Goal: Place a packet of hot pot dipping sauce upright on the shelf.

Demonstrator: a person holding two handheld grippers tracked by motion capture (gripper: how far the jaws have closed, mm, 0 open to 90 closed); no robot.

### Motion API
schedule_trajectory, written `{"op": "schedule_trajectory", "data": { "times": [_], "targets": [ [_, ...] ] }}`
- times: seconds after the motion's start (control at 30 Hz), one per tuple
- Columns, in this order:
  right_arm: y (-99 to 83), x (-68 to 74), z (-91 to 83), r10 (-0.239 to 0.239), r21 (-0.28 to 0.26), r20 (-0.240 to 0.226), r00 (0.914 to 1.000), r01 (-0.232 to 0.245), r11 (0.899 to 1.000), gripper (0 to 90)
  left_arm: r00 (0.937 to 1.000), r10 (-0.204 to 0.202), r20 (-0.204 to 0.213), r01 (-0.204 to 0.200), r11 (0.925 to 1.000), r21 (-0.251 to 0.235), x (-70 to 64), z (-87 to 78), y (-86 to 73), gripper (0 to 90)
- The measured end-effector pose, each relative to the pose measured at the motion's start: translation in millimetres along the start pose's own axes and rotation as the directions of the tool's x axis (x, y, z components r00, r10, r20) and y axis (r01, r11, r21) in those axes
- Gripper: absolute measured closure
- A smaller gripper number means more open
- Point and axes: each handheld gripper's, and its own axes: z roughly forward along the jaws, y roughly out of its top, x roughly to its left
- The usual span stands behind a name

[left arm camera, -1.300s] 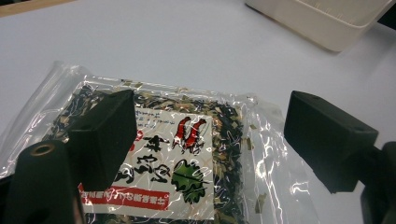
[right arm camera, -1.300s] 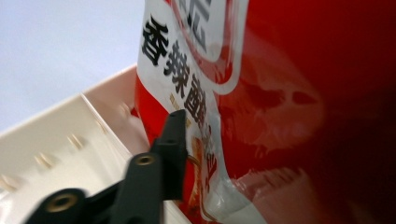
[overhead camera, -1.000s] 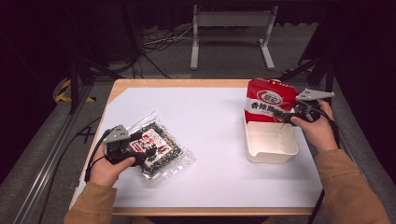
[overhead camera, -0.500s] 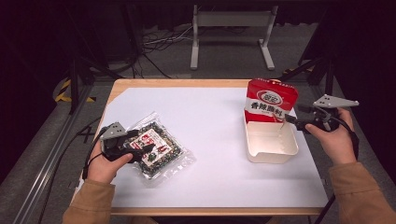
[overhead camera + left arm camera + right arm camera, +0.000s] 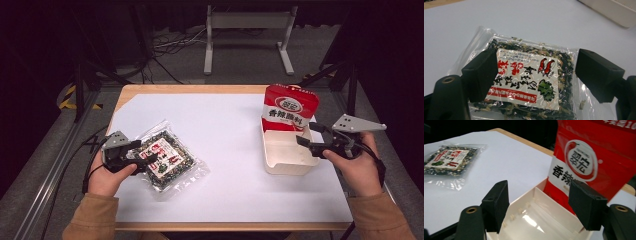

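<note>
From the high view, your left gripper [image 5: 145, 159] rests over the near-left edge of the clear packet of dried greens [image 5: 167, 161], which lies flat on the white table [image 5: 225, 130]. Your right gripper [image 5: 304, 141] hangs at the right rim of the white tray [image 5: 285, 155]; the red pouch [image 5: 290, 107] stands tilted in the tray's far end.

In the left gripper view, your jaws stand apart, one on each side of the packet's printed label [image 5: 529, 75]. They seem to sit just above the plastic, though contact is hard to judge from here.

In the right gripper view, your jaws are spread wide with nothing between them, looking into the tray [image 5: 541, 220]. The red pouch [image 5: 594, 157] leans against its far wall, and the packet [image 5: 449, 160] lies well apart on the table.
</note>
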Motion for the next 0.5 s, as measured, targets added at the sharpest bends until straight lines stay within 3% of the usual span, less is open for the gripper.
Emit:
{"op": "schedule_trajectory", "data": {
  "times": [0.1, 0.17, 0.27, 0.5],
  "targets": [
    [-0.3, 11.3, -0.6, -0.022, 0.011, -0.025, 0.9994, 0.023, 1.000, 33.3, 0.9998, -0.005, -0.017, 0.005, 1.0000, -0.001, -1.5, -1.5, 0.2, 17.8],
    [-1.8, 21.6, -0.6, -0.025, -0.015, -0.051, 0.9984, 0.024, 1.000, 33.4, 0.9995, -0.006, -0.030, 0.006, 1.0000, -0.003, -1.7, -2.9, -0.2, 15.5],
    [-2.4, 27.6, 1.2, -0.027, -0.020, -0.068, 0.9973, 0.026, 0.999, 33.3, 0.9992, -0.001, -0.040, 0.001, 1.0000, 0.000, -0.8, -3.4, -1.1, 14.4],
    [-2.1, 35.9, 5.6, -0.033, -0.018, -0.103, 0.9941, 0.032, 0.999, 32.8, 0.9931, -0.001, -0.117, 0.007, 0.9986, 0.052, 5.9, -7.8, -5.0, 14.0]
  ]
}}
